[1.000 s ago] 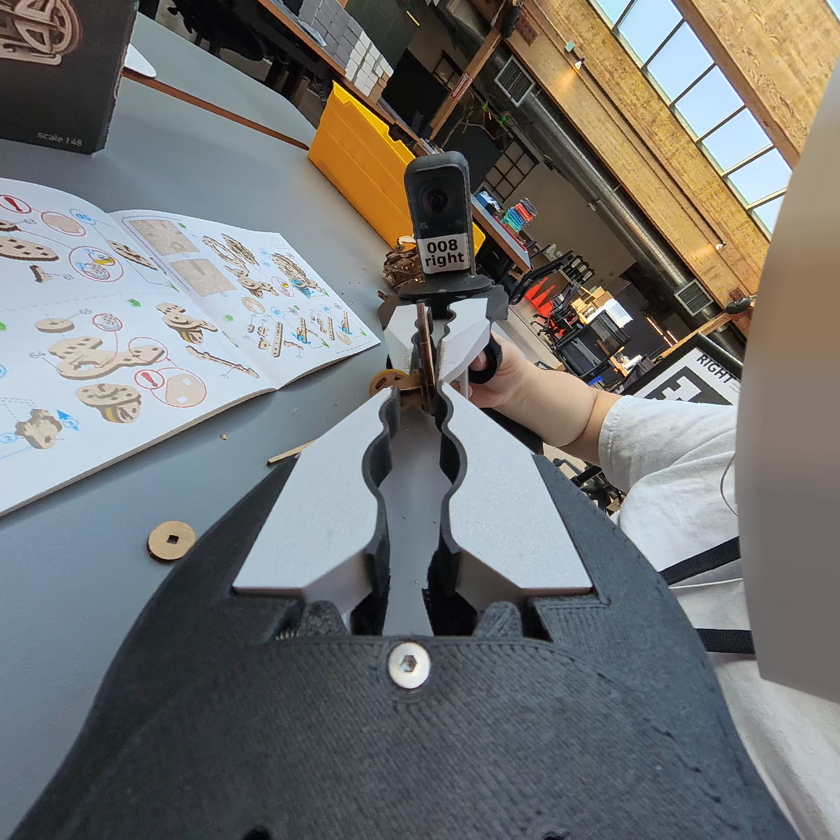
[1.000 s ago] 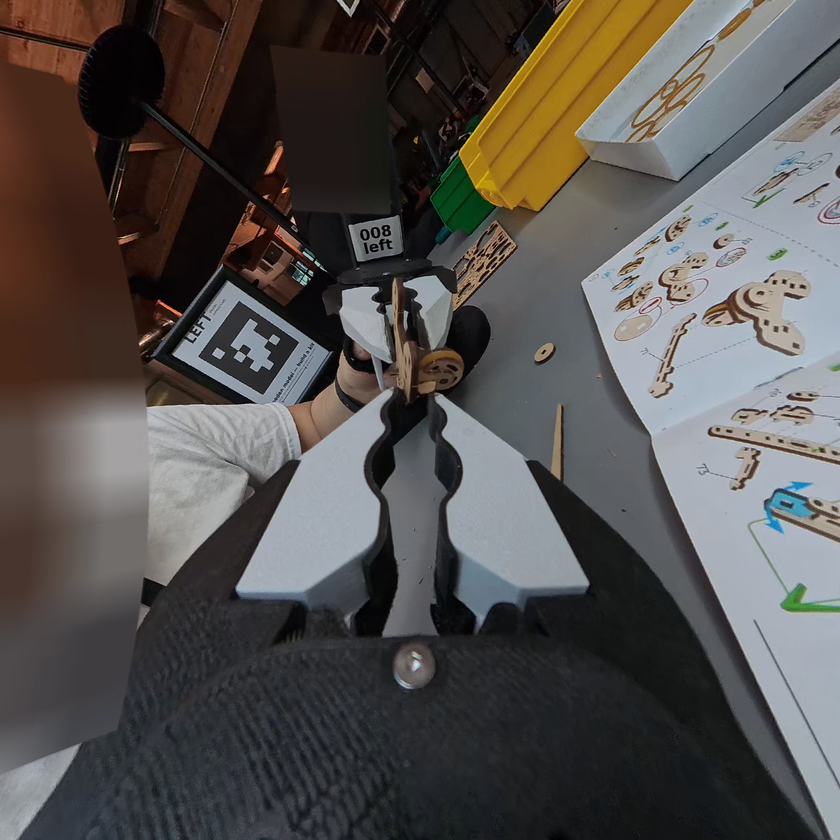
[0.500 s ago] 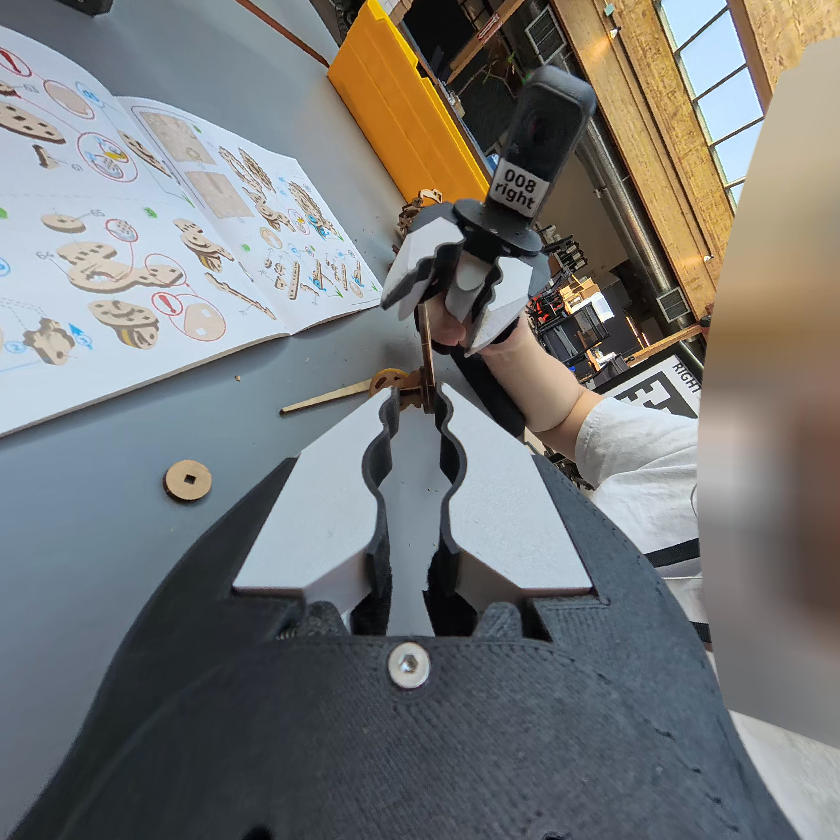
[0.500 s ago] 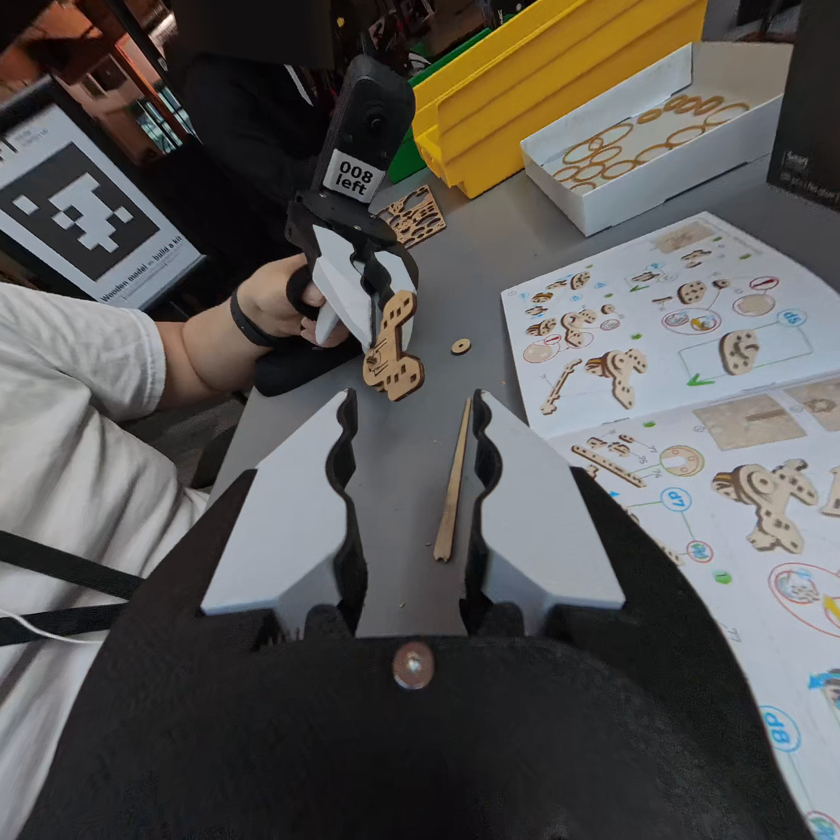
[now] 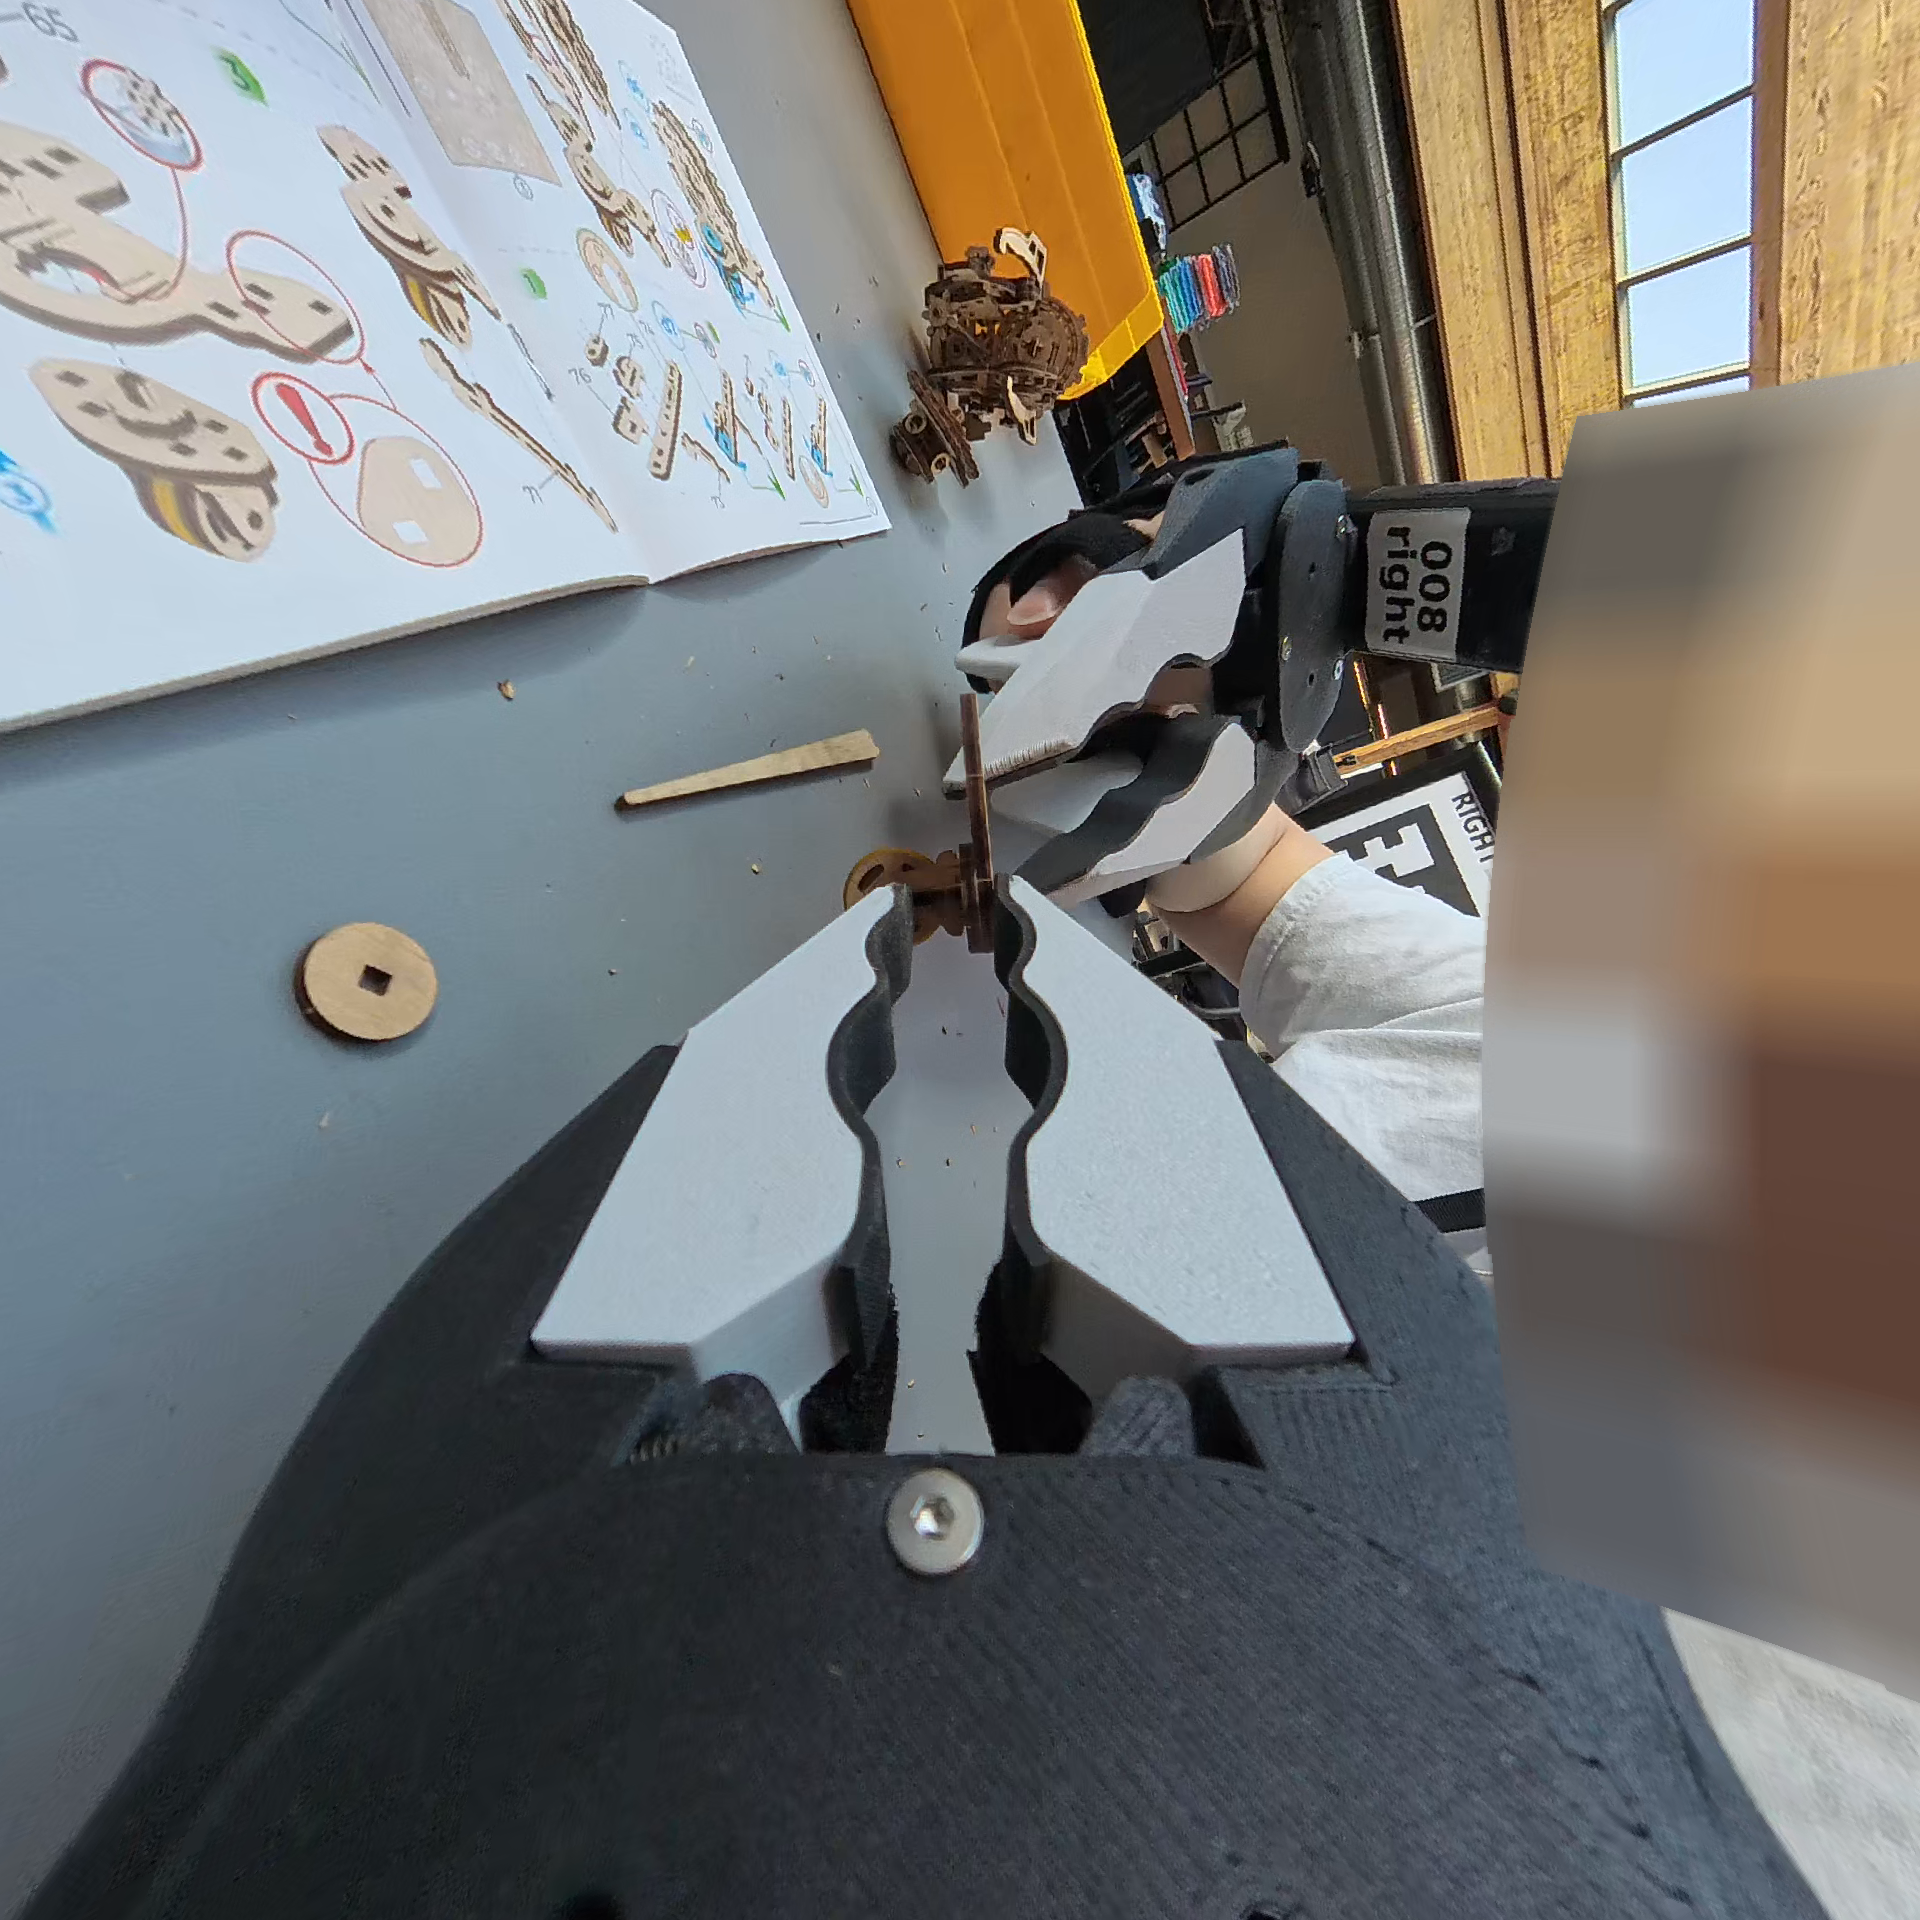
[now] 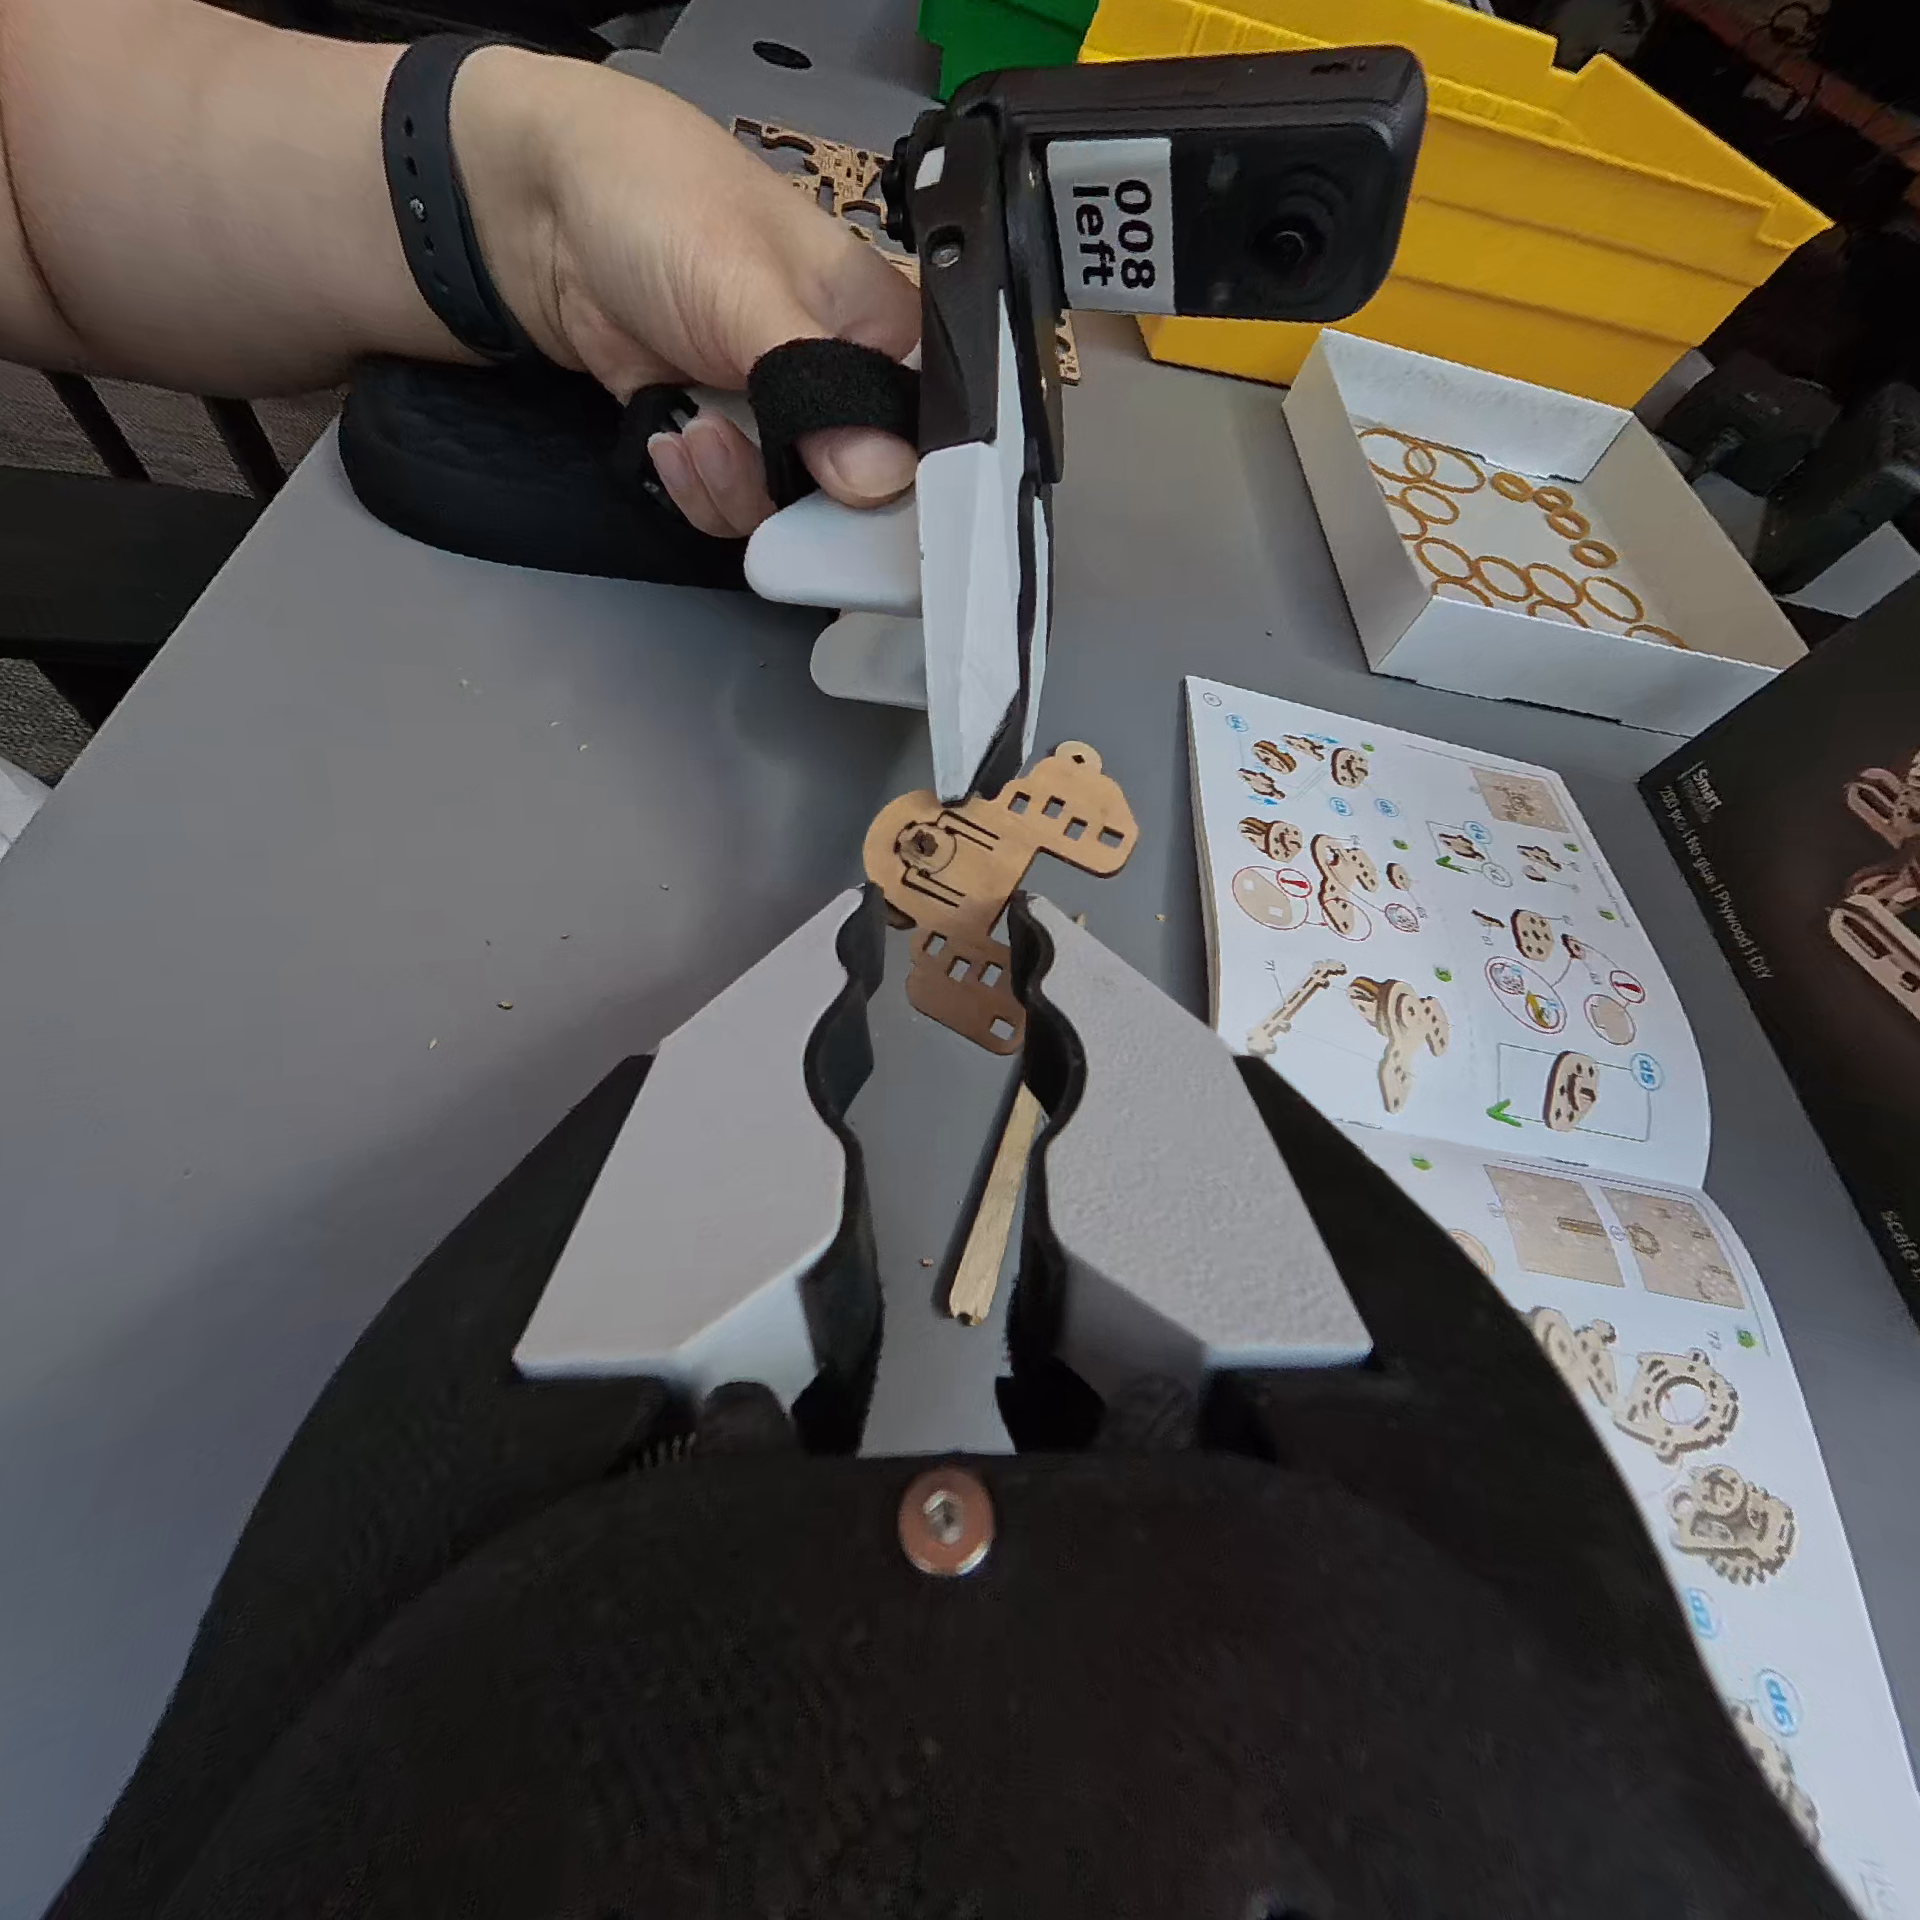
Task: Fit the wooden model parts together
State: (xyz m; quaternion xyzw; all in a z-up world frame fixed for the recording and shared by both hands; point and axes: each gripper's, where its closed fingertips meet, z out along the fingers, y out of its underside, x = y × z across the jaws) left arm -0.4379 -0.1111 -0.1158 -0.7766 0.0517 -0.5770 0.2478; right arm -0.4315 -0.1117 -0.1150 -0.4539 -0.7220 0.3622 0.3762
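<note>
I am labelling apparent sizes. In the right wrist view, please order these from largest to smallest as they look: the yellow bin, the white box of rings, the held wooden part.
1. Yellow bin
2. White box of rings
3. Held wooden part

This is the look only: the wooden part hangs much nearer the camera.

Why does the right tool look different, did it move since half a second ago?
Yes. The right tool has swung from above the left tool to its right side, closing around the wooden piece.

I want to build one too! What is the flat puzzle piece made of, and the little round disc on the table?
Both look like thin, unpainted plywood. The puzzle piece is pale tan with dark, burnt-looking cut edges, probably laser-cut. The disc shows wood grain and a square hole.
</note>
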